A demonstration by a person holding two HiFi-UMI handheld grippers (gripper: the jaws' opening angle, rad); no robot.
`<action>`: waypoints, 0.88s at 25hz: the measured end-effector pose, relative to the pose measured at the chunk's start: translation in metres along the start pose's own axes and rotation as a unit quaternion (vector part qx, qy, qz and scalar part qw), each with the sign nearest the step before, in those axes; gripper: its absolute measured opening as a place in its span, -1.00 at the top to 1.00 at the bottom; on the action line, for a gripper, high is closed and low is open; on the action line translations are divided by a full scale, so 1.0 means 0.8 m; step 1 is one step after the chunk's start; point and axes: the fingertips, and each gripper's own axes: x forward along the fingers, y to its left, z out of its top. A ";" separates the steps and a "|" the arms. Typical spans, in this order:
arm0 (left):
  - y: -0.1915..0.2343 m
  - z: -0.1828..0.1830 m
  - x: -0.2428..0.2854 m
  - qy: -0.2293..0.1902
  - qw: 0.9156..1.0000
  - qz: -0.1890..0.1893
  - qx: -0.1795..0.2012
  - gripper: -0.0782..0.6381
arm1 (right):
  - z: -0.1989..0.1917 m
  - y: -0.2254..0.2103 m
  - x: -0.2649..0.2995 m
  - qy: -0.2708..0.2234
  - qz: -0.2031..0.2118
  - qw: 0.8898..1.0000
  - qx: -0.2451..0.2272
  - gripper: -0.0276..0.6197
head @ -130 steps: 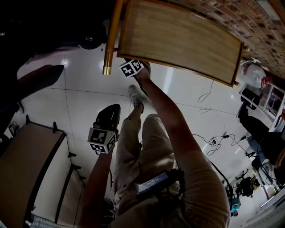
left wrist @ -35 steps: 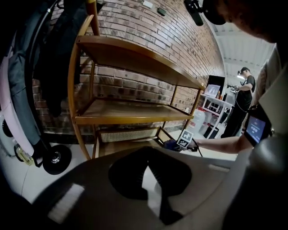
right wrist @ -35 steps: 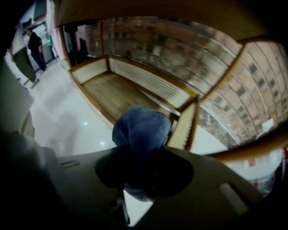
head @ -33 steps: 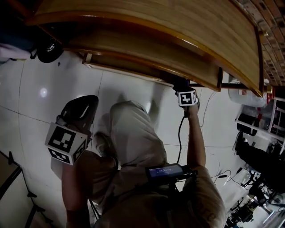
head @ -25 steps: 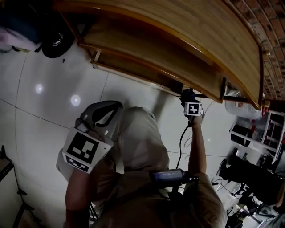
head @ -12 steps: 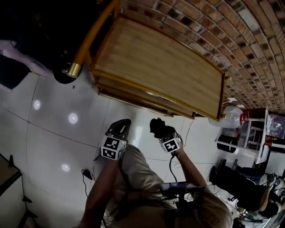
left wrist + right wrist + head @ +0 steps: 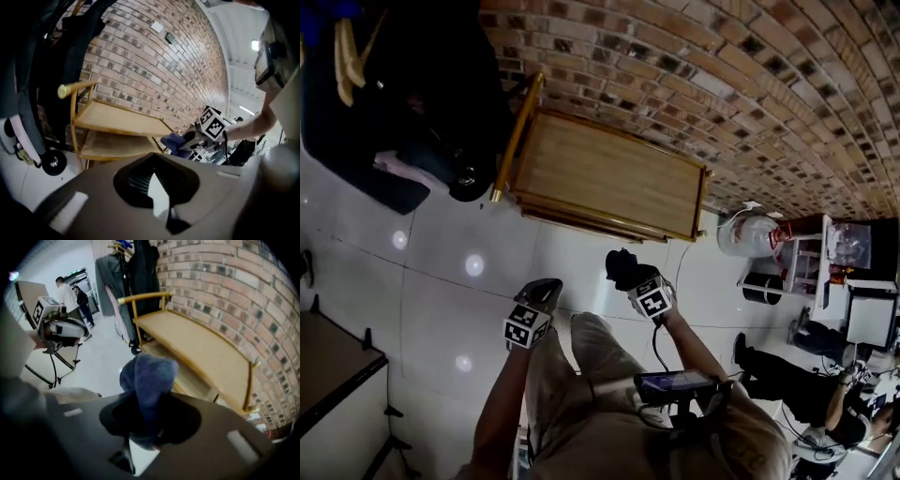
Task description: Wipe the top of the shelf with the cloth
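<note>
The person is standing back from the low two-tier light wooden shelf (image 7: 600, 178). It is lying at 12 o'clock in the head view, its far long edge running along the red brick wall (image 7: 722, 75). A strip of glossy white tiled floor (image 7: 450, 272) is separating the shelf's near edge from both grippers, so neither is touching it.

The right gripper (image 7: 630, 277) is hovering at 1 o'clock of the person's body. Its jaws are clamping a crumpled dark blue cloth (image 7: 620, 262), which is bulging out past the tips. The cloth is hanging in the air short of the shelf's near edge, off the top board. The left gripper (image 7: 543, 290) is hanging beside it at 11 o'clock, jaws drawn narrow with nothing between them.

At the shelf's 9 o'clock end a brass-coloured tube rail (image 7: 516, 139) is rising beside dark hanging garments (image 7: 403, 84). At its 3 o'clock end a white sack (image 7: 745, 234) is sitting close by. A brown dark-framed table (image 7: 328, 366) is standing well apart at 8 o'clock.

The left gripper view is looking side-on, showing the lower board (image 7: 112, 146) under the top and a black wheel (image 7: 51, 162) on the floor near the rail end. The right gripper view is taking in the top board's whole length and two people (image 7: 70, 291) standing far across the room.
</note>
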 end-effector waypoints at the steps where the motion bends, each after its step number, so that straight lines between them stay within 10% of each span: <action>1: -0.019 0.027 -0.021 0.005 1.000 -0.009 0.007 0.77 | 0.015 0.001 -0.028 -0.002 -0.002 1.000 0.007 0.55; 10: -0.135 0.284 -0.197 -0.020 0.995 -0.031 0.088 0.77 | 0.224 -0.030 -0.273 -0.092 -0.072 0.993 0.032 0.55; 22: -0.113 0.405 -0.255 -0.090 0.989 -0.026 0.116 0.77 | 0.363 -0.002 -0.445 -0.242 -0.108 0.962 0.063 0.55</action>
